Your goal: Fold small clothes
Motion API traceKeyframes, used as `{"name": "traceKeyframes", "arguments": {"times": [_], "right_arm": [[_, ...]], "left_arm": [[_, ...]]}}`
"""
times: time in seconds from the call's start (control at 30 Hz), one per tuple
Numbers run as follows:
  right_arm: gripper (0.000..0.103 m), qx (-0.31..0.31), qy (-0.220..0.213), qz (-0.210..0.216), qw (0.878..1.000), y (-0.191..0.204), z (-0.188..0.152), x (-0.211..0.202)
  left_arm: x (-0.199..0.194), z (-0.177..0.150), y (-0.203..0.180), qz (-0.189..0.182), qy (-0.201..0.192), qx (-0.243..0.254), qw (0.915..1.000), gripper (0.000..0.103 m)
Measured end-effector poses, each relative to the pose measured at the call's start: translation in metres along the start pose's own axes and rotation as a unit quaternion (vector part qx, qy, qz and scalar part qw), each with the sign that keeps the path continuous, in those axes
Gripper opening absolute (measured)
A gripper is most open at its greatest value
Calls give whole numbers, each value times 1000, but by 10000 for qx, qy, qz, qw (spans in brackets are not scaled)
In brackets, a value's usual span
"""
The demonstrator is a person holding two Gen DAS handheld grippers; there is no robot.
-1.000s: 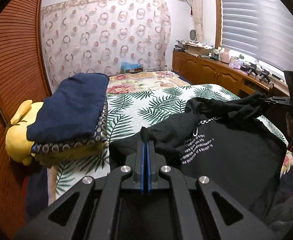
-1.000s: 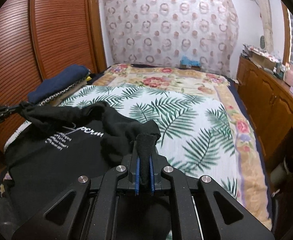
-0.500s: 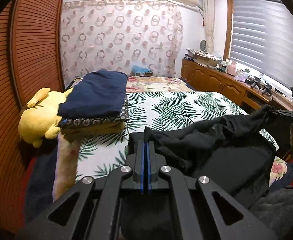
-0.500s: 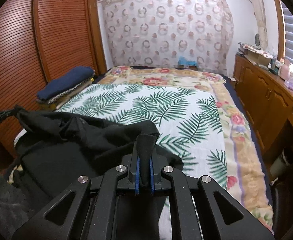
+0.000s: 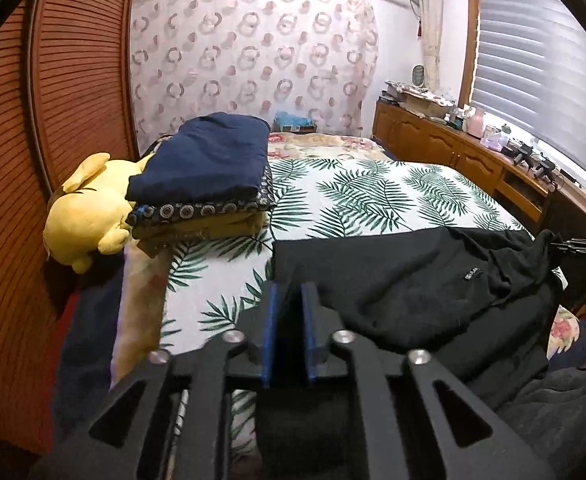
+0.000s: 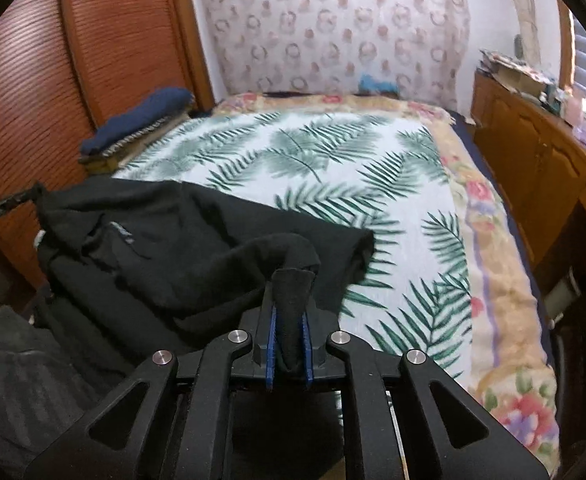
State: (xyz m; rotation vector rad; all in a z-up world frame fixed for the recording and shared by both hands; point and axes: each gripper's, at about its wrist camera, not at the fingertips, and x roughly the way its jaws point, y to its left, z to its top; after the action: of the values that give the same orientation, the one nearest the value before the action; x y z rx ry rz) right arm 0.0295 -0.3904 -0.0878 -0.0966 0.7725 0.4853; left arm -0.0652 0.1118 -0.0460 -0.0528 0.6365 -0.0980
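Across the whole scene stretches the bed [image 5: 373,200], covered by a white spread with green palm leaves and a floral border along its right and far edges. Brown slatted wardrobe doors [image 5: 73,100] stand to the left, a patterned curtain [image 5: 253,60] hangs at the far end, and a wooden cabinet [image 6: 533,160] runs along the right. On the near part of the bed lies the black garment [image 5: 413,280], rumpled, with its near edge hanging off the bed's edge. On the bed's far left sits a pile of folded clothes [image 5: 205,184], navy on top, touching a yellow plush toy [image 5: 89,208] on its left.

Nearest of all, the left hand-held gripper [image 5: 289,292] is at the garment's left corner; its jaws are opening, the blue pads stand apart and dark cloth lies loose between them. The right hand-held gripper [image 6: 289,312] is at the garment's right side; its jaws are opening slightly, yet a tuft of black cloth is pinched between the pads.
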Motion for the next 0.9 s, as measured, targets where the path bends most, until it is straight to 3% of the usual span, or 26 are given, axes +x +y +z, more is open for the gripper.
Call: {"name": "traceKeyframes", "arguments": {"times": [0.17,0.23,0.27,0.53,0.73,0.9], "right_arm": [[30,-111,-121,-224,9996,-4,10,-10],[44,-161,-231,-387,9989,-6,16,-15],[45,-183,-268,-435,9985,-6,19,-16],[55,-150,-291,-455,9984,-12,41,14],[55,156,52,-354,9992,-28,47,50],[55,290,294,-230,9989,-35,40,65]], "left_arm": [[4,14,4,47,-32,49,10000,37],[11,23,4,-6,-7,115,9999,50],[16,27,3,-5,8,163,9999,52],[54,59,3,121,138,415,9990,53],[93,72,9,32,474,421,9980,53],[124,63,5,-37,911,507,9945,53]]}}
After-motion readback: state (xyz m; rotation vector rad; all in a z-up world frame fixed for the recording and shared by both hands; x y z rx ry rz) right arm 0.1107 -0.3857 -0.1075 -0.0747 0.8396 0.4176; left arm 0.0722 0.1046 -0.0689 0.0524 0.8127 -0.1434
